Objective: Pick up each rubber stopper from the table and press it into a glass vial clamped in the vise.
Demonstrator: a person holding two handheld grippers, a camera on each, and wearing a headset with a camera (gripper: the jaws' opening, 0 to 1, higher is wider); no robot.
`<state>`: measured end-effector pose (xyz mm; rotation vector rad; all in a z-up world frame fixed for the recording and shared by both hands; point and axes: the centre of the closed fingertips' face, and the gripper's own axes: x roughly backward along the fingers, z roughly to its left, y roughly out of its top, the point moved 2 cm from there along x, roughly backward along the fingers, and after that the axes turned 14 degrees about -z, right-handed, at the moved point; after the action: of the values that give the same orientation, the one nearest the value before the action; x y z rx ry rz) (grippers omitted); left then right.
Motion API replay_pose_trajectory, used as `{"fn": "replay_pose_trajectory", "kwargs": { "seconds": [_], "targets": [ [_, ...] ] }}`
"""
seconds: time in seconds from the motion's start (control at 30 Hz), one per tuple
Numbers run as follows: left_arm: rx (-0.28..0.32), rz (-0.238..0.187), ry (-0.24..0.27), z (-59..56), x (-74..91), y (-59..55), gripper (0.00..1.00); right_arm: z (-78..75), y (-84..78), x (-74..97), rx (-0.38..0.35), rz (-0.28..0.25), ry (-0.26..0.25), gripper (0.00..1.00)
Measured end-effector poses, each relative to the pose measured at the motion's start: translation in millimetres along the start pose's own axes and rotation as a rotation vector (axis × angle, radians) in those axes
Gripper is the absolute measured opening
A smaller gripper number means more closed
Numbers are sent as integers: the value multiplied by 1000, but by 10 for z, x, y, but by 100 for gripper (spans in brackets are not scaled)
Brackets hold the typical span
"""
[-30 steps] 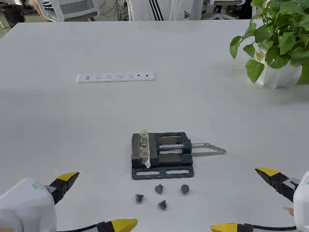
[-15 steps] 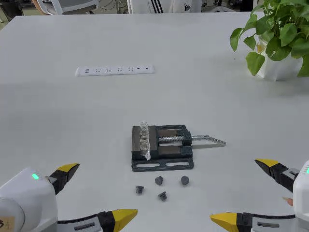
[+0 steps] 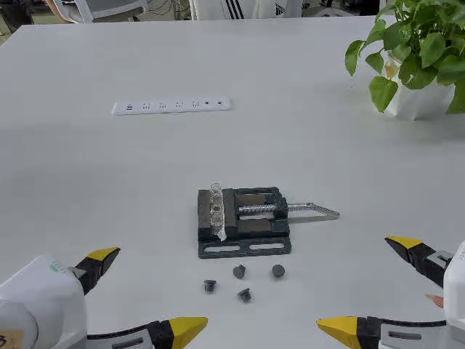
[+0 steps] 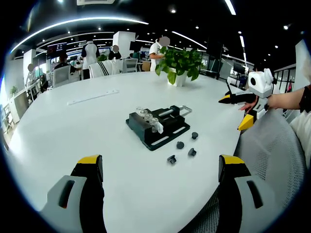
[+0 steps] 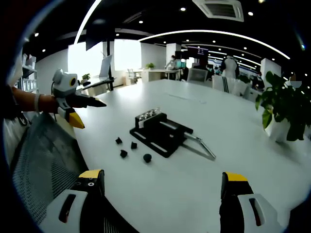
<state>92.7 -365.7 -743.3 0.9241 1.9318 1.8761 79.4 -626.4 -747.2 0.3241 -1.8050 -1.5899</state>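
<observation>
A dark vise [image 3: 243,231] stands mid-table with several clear glass vials [image 3: 216,211] clamped in a row at its left end. Several small grey rubber stoppers [image 3: 239,271] lie loose on the table just in front of it. My left gripper [image 3: 145,292] hovers open near the table's front edge, left of the stoppers, with nothing between its yellow-tipped fingers. To the right of the stoppers my right gripper [image 3: 369,285] is open too. In the left gripper view the vise [image 4: 158,127] and stoppers [image 4: 180,145] lie ahead; in the right gripper view the vise [image 5: 160,133] and stoppers [image 5: 133,144] do too.
The vise's screw handle [image 3: 316,212] sticks out to the right. A white power strip [image 3: 171,106] lies farther back on the left. At the back right corner stands a potted plant [image 3: 418,65]. People and chairs are beyond the far edge.
</observation>
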Motion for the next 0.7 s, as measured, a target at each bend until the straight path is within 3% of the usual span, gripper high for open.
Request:
{"fn": "replay_pose_trajectory", "kwargs": {
  "seconds": [0.3, 0.5, 0.7],
  "targets": [
    [29, -3, 13, -4, 6, 4, 99, -17, -38, 9, 0, 20, -19, 99],
    [66, -1, -19, -83, 19, 29, 99, 40, -61, -9, 8, 28, 10, 99],
    [41, 15, -48, -87, 107, 23, 99, 76, -142, 8, 16, 74, 18, 99]
  ]
}}
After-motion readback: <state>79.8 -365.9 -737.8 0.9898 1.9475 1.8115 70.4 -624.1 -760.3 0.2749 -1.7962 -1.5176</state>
